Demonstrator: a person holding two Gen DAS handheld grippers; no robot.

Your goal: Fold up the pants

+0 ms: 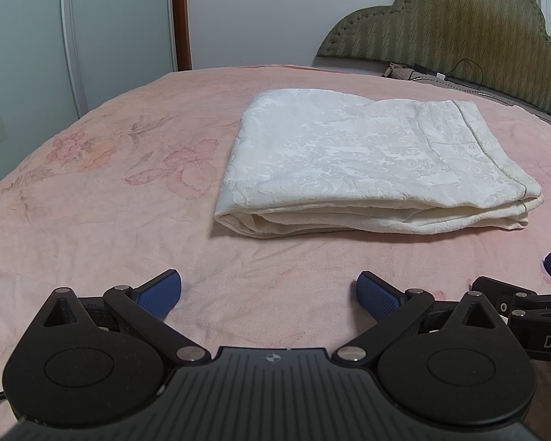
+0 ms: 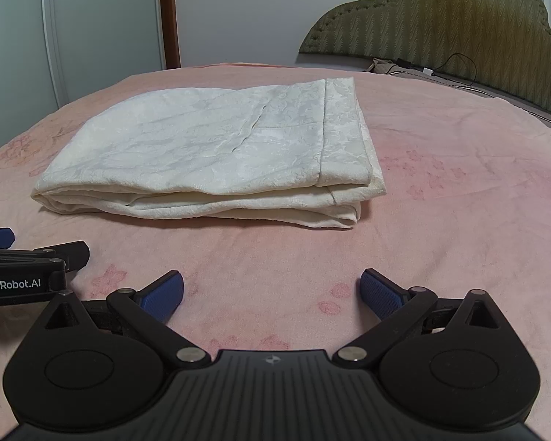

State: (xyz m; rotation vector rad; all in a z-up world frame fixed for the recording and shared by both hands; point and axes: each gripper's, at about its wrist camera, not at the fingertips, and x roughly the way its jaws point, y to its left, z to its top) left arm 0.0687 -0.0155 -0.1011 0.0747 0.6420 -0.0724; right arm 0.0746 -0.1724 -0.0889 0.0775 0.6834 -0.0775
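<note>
The cream pants (image 2: pixel 209 154) lie folded into a compact stack near the middle of the bed, layered edges facing the near side, so the folding looks finished. Both tools sit low on the near side, clear of the cloth: the left gripper (image 1: pixel 269 296) and right gripper (image 2: pixel 272 294) are spread wide, grasping nothing. A pink floral bedspread (image 1: pixel 92 202) covers the bed; an olive padded headboard (image 2: pixel 440 18) stands far right, pale wardrobe doors (image 1: pixel 36 36) far left.

Cream-white patterned pants (image 1: pixel 363 161) lie folded into a flat, layered rectangle.
</note>
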